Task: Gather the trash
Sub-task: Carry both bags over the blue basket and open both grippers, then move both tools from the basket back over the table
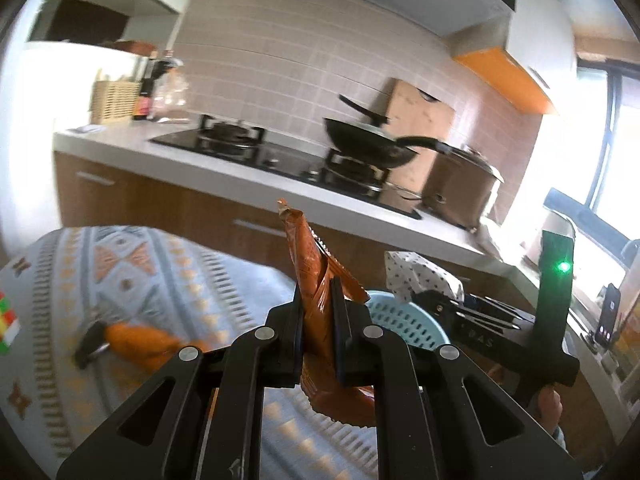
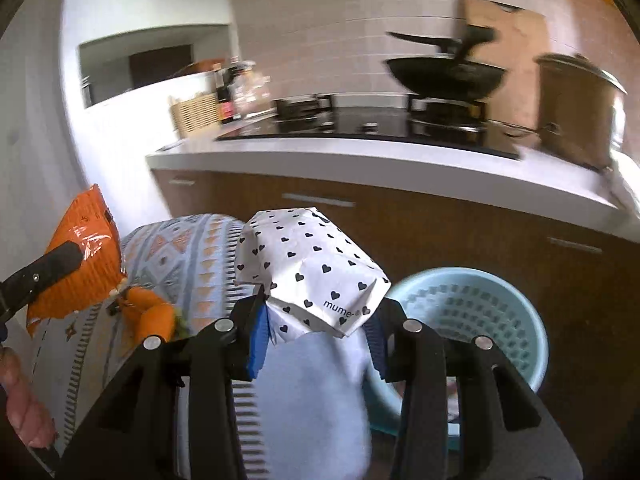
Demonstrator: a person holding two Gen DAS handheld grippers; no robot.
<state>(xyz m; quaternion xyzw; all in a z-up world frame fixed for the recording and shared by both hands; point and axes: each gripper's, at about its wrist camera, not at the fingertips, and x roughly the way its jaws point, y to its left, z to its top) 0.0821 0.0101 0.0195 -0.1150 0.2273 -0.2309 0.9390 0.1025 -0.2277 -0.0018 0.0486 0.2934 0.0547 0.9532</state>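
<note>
- Left gripper [image 1: 318, 316]: fingers nearly together, clamping a crumpled orange foil wrapper [image 1: 314, 280] upright between the pads.
- Right gripper [image 2: 316, 344]: fingers wider, grasping a white heart-printed paper packet [image 2: 312, 272]; pale blue perforated plastic basket [image 2: 472, 316] just beyond its right finger.

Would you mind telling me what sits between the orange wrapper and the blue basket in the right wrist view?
In the right wrist view, the heart-print paper, clamped in the right hand-held gripper, sits between the orange wrapper and the blue basket.

black wok [image 1: 370, 144] on gas stove [image 1: 280, 160]; cutting board [image 2: 508, 52] against tiled wall.
</note>
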